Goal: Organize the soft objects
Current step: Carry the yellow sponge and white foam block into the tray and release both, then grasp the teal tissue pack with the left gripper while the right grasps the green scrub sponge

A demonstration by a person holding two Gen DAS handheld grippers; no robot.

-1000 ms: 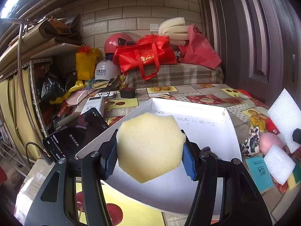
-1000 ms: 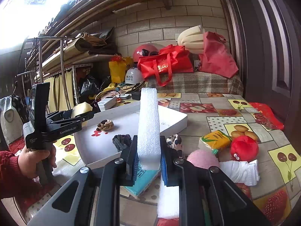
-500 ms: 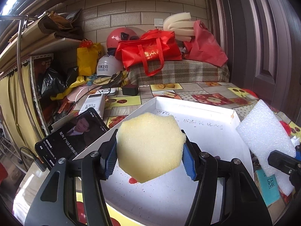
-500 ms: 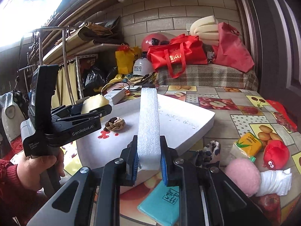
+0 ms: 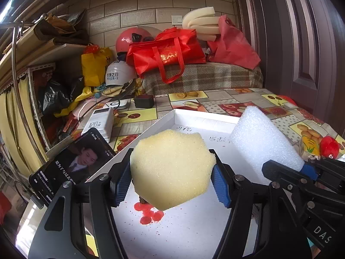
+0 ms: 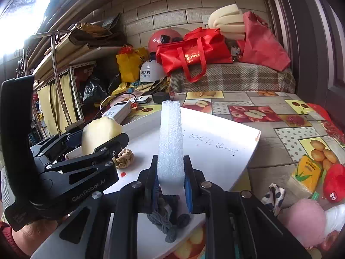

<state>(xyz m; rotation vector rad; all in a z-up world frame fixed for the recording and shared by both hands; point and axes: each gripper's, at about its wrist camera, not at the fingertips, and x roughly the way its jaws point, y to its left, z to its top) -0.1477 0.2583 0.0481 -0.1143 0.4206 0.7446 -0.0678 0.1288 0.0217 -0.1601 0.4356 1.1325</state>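
A yellow hexagonal sponge (image 5: pixel 172 168) hangs between the blue pads of my left gripper (image 5: pixel 171 185) above the white tray (image 5: pixel 194 116). The jaws are opening, and both pads still touch the sponge's sides. My right gripper (image 6: pixel 170 185) is shut on a white foam block (image 6: pixel 170 146) that stands upright over the tray (image 6: pixel 237 142). In the left wrist view the foam block (image 5: pixel 263 142) and right gripper (image 5: pixel 289 168) sit close on the right. In the right wrist view the left gripper (image 6: pixel 103 142) holds the sponge (image 6: pixel 99 133) at left. A beige knotted piece (image 6: pixel 125 158) and a grey knotted cloth (image 6: pixel 166 220) lie in the tray.
A phone (image 5: pixel 71 168) and a power bank (image 5: pixel 99 123) lie left of the tray. Right of it are a spotted cloth (image 6: pixel 273 196), a pink ball (image 6: pixel 301 215), a yellow packet (image 6: pixel 306 172) and a red plush (image 6: pixel 334 183). Red bags (image 5: pixel 166 54) fill the back.
The right gripper has carried the foam block leftward over the tray, up beside the left gripper. The left jaws have widened a little, and the sponge has spread with them.
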